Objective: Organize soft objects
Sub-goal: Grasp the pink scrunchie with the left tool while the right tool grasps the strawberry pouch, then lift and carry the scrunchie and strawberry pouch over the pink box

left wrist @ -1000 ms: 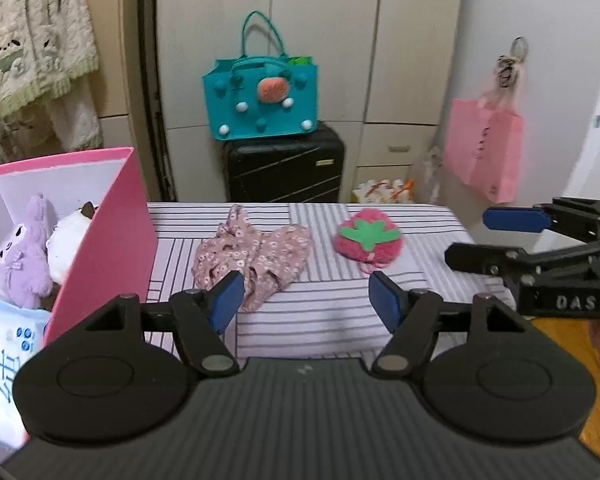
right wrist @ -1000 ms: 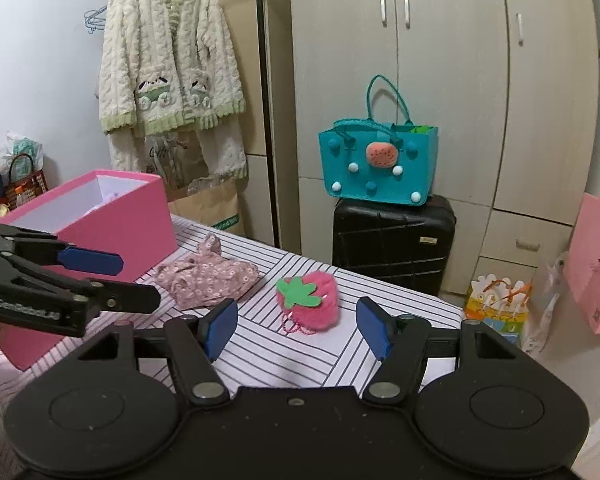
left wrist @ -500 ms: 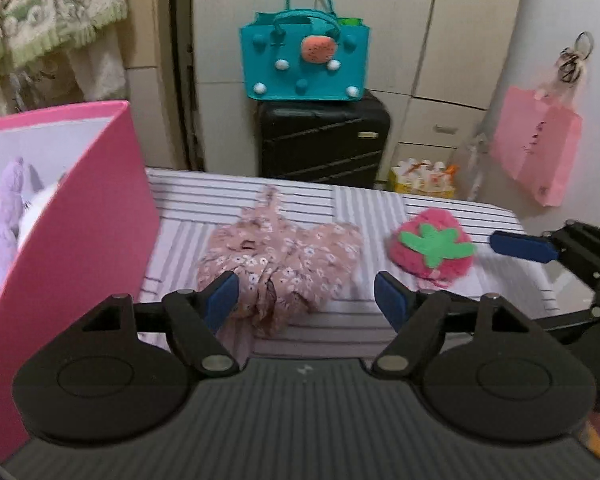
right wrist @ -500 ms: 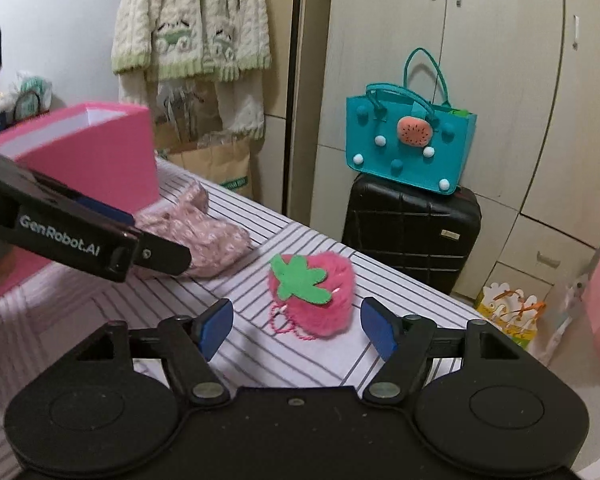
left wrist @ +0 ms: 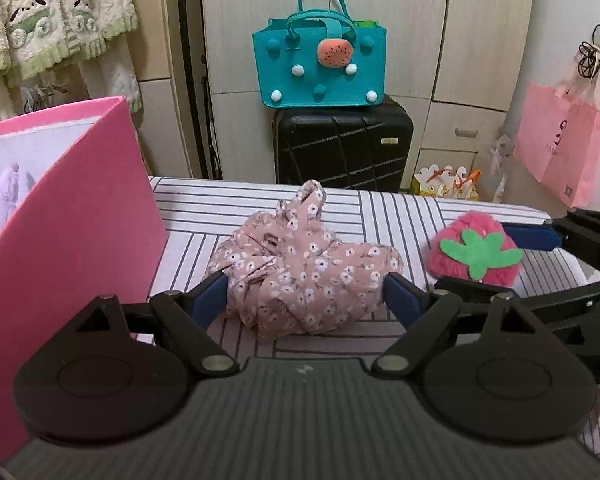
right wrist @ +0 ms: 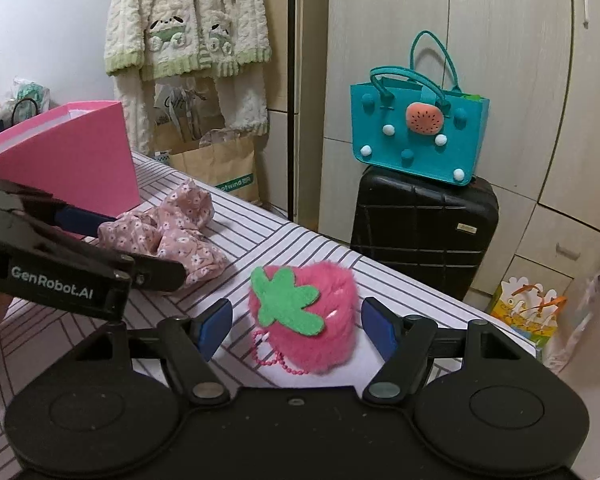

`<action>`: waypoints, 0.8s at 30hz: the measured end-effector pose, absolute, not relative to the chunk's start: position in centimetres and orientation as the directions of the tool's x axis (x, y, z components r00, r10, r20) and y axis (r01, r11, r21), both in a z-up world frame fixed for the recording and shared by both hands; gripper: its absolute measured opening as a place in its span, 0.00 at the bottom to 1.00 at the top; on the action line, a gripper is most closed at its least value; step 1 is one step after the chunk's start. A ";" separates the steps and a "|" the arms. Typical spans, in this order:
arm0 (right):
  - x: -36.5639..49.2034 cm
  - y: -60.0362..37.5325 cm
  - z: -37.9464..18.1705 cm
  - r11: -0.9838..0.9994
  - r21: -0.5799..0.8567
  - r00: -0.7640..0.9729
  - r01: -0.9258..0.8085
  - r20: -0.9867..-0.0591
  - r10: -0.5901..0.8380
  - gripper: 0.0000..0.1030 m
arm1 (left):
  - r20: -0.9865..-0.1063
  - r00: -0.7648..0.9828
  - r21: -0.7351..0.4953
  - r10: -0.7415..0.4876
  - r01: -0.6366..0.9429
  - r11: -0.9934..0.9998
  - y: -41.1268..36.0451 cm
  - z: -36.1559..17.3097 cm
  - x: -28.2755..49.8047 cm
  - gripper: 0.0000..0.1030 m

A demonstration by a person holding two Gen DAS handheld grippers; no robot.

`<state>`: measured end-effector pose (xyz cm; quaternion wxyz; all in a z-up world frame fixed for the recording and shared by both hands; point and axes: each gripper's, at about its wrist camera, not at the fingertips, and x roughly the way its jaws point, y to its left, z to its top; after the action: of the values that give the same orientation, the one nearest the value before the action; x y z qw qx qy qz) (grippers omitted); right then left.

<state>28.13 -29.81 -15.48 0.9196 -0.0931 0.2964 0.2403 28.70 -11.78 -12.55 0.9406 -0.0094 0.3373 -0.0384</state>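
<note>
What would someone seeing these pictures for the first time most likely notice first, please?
Probably the fluffy pink strawberry pouch with its green felt leaf, lying on the striped tabletop between the open fingers of the right hand-held gripper. Next, the crumpled pink floral garment in front of the left hand-held gripper, whose jaws have just been opening around it without pressing it. The tall pink box stands at the left, and a teal felt bag sits on a black suitcase behind.

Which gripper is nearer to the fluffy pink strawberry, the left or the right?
Right. The right gripper has the strawberry between its open fingers, untouched. The left gripper straddles the floral cloth beside it.
</note>
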 end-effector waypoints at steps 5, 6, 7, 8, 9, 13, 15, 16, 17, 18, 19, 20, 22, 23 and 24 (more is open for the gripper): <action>28.7 -29.5 -15.7 0.870 -0.018 0.703 -0.492 -0.598 0.385 0.50 | -0.630 0.774 -0.052 -0.067 0.045 0.998 -11.9 -13.0 29.1 0.84; 28.7 -29.5 -15.7 0.871 -0.021 0.704 -0.491 -0.599 0.382 0.49 | -0.629 0.775 -0.049 -0.060 0.038 0.998 -12.0 -13.1 29.2 0.84; 28.7 -29.4 -15.7 0.871 -0.024 0.704 -0.490 -0.601 0.379 0.49 | -0.630 0.774 -0.049 -0.057 0.033 0.998 -12.0 -13.2 29.3 0.85; 28.7 -29.3 -15.7 0.870 -0.032 0.704 -0.491 -0.602 0.375 0.49 | -0.633 0.772 -0.052 -0.056 0.030 0.998 -12.0 -13.3 29.5 0.85; 28.6 -29.2 -15.7 0.867 -0.033 0.702 -0.497 -0.603 0.379 0.49 | -0.635 0.771 -0.056 -0.054 0.023 0.998 -11.9 -13.4 29.6 0.85; 28.4 -29.2 -15.7 0.863 -0.028 0.693 -0.504 -0.609 0.385 0.49 | -0.628 0.778 -0.043 -0.031 0.005 0.999 -12.1 -13.8 29.6 0.60; 28.4 -29.4 -15.7 0.865 -0.016 0.692 -0.501 -0.608 0.389 0.49 | -0.614 0.790 -0.006 -0.006 0.002 1.000 -12.4 -14.0 29.4 0.43; 28.4 -29.4 -15.7 0.866 -0.011 0.692 -0.499 -0.607 0.391 0.49 | -0.609 0.793 -0.005 -0.008 0.007 1.000 -12.3 -13.9 29.4 0.29; 28.3 -29.5 -15.7 0.868 -0.007 0.692 -0.497 -0.607 0.391 0.49 | -0.606 0.795 -0.008 -0.016 0.014 1.000 -12.3 -13.9 29.3 0.22; 28.3 -29.5 -15.7 0.870 -0.002 0.692 -0.494 -0.607 0.392 0.49 | -0.607 0.795 -0.013 -0.025 0.022 1.000 -12.2 -13.8 29.2 0.15; 28.2 -29.6 -15.7 0.871 0.004 0.691 -0.491 -0.607 0.392 0.49 | -0.607 0.794 -0.021 -0.035 0.029 0.999 -12.2 -13.7 29.2 0.12; 28.1 -29.6 -15.7 0.872 0.009 0.690 -0.489 -0.608 0.393 0.49 | -0.605 0.795 -0.026 -0.044 0.036 0.999 -12.1 -13.7 29.1 0.11; 27.9 -29.6 -15.6 0.876 0.017 0.689 -0.481 -0.610 0.390 0.48 | -0.603 0.795 -0.034 -0.063 0.053 0.998 -12.2 -13.6 28.9 0.09; 27.7 -29.7 -15.5 0.878 0.019 0.690 -0.479 -0.611 0.389 0.48 | -0.600 0.797 -0.042 -0.074 0.061 0.997 -12.2 -13.5 28.8 0.09; 27.5 -29.7 -15.4 0.879 0.022 0.690 -0.477 -0.610 0.389 0.48 | -0.595 0.799 -0.051 -0.086 0.068 0.996 -12.1 -13.4 28.6 0.09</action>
<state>27.46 -29.68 -15.39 0.9166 -0.0693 0.3151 0.2361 28.56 -12.14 -13.36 0.9483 -0.0136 0.3143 -0.0406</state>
